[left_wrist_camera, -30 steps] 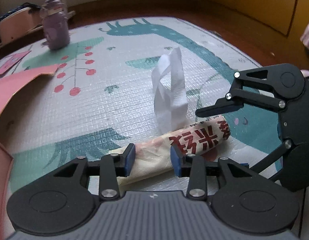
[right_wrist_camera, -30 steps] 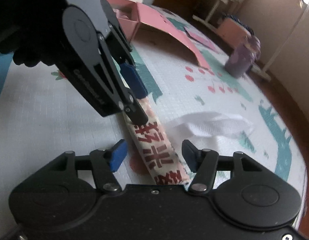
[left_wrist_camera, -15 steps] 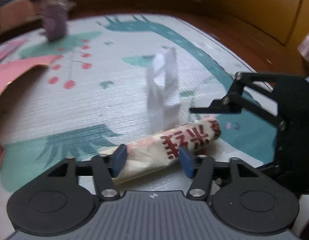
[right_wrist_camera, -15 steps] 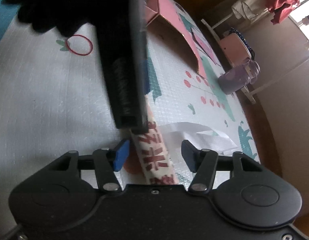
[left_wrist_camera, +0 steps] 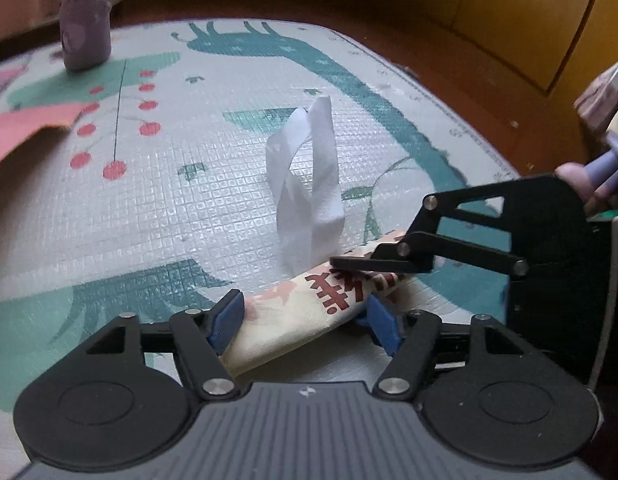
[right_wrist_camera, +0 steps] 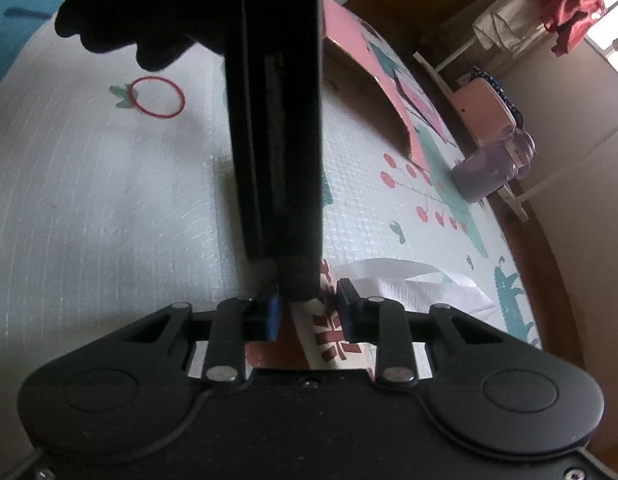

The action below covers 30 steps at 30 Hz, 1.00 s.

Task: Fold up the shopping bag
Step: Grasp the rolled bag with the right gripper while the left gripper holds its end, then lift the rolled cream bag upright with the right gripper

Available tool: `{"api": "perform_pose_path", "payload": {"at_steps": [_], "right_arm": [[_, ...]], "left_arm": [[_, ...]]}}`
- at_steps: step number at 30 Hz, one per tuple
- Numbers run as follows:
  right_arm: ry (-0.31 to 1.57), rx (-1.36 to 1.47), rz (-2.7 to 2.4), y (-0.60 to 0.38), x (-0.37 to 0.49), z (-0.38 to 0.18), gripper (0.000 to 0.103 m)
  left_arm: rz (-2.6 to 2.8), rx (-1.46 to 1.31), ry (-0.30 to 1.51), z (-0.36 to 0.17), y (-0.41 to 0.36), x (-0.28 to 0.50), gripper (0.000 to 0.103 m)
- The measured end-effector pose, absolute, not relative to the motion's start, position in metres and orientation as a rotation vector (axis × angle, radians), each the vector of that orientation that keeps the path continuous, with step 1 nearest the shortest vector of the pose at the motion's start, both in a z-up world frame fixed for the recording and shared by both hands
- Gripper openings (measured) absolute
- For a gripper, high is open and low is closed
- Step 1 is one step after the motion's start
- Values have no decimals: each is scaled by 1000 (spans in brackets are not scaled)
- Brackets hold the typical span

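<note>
The shopping bag (left_wrist_camera: 309, 312) is rolled into a cream tube with red characters and lies on the play mat. Its white handles (left_wrist_camera: 309, 184) stick up behind it. My left gripper (left_wrist_camera: 305, 320) is open, its blue pads on either side of the roll's near end. My right gripper (right_wrist_camera: 309, 312) has closed on the roll's far end (right_wrist_camera: 329, 340); in the left wrist view it (left_wrist_camera: 373, 268) comes in from the right and clamps the roll. The left gripper's body (right_wrist_camera: 277, 120) fills the middle of the right wrist view.
A purple bottle (left_wrist_camera: 85, 32) stands at the mat's far left; it also shows in the right wrist view (right_wrist_camera: 489, 168). Pink cardboard (left_wrist_camera: 25, 128) lies at the left. A red rubber band (right_wrist_camera: 157, 98) lies on the mat. A wooden floor and a yellow cabinet (left_wrist_camera: 509, 20) lie beyond.
My left gripper has opened wider around the roll. My right gripper has moved in along the roll and closed on its end. The roll has turned slightly.
</note>
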State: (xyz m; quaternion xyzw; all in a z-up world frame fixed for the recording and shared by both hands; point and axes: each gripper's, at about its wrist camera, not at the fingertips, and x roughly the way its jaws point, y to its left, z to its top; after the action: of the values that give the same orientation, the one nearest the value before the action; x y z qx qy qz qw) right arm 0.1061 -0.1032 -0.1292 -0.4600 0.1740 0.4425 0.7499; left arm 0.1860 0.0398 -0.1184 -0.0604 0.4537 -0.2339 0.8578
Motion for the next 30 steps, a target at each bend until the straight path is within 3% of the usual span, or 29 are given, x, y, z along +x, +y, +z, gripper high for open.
{"api": "perform_pose_path", "payload": {"at_steps": [7,12,16,18,24,30], "right_arm": [[410,-971,980,-100,115,-130,29],[466,-857,1009,-107,129,-126,27],[618,-450,999,-133,165,-112,23],[678,-235,983,-153,179,-103,15],[788,296,1014,-195,184,-98,14],[799,649,1187,-205,162,-87,14]], "left_arm": [[-560,-549,952,-124,97,187,67],[-532,-549,916,-106,109,164,67],[-524,-512,833,-77,120,136,67],[-527,-505,776,-63,129,120,67],[-491,-489,615,-36,137,82,68],[-536,-677,532,-48,120,81,67]]}}
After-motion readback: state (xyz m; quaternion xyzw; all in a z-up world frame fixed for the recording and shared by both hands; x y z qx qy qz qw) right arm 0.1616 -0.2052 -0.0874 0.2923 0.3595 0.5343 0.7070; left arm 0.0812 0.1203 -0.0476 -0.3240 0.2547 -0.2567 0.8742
